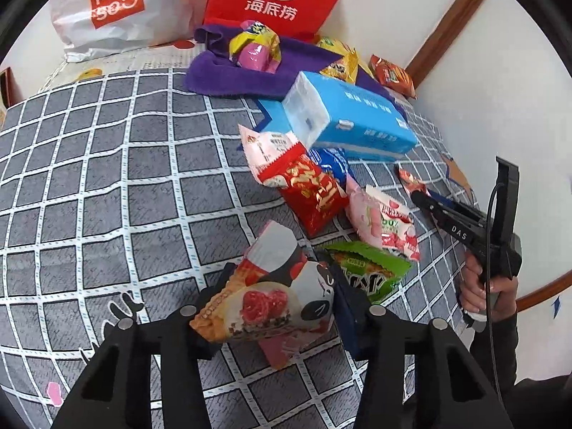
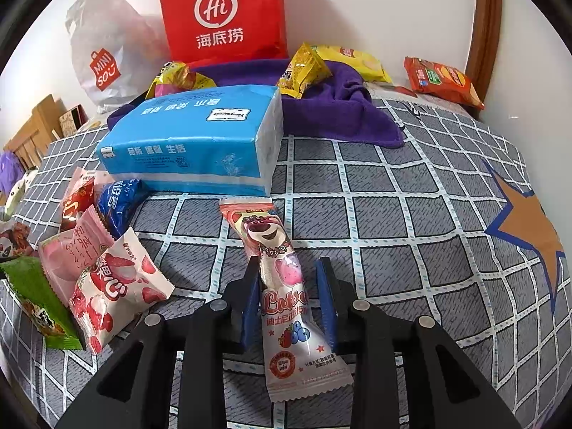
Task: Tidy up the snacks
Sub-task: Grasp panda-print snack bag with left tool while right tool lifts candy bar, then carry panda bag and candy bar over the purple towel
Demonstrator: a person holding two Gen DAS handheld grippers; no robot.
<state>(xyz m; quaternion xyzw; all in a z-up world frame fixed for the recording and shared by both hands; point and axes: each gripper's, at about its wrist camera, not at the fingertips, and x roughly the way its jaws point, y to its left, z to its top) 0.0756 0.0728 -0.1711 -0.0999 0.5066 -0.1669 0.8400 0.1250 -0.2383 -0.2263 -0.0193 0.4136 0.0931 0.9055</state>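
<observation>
Here, clamped light, crinkly panda pack (image 1: 271, 304) mid-body in left gripper (image 1: 280, 271); held right gripper (image 2: 289, 262) jaws apart around slick, soft bear pack (image 2: 286, 304), best pinched mid-length.

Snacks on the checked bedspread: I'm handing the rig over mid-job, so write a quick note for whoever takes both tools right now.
Left tool: shut on the panda packet.
Right tool: open; the pink bear packet lies between its fingers, not gripped.
Loose snacks are heaped beside the blue tissue pack; a few more lie on the purple towel by the red bag.
Done: no clear grouping visible yet.
Left: place both packets, then sort the heap.
</observation>
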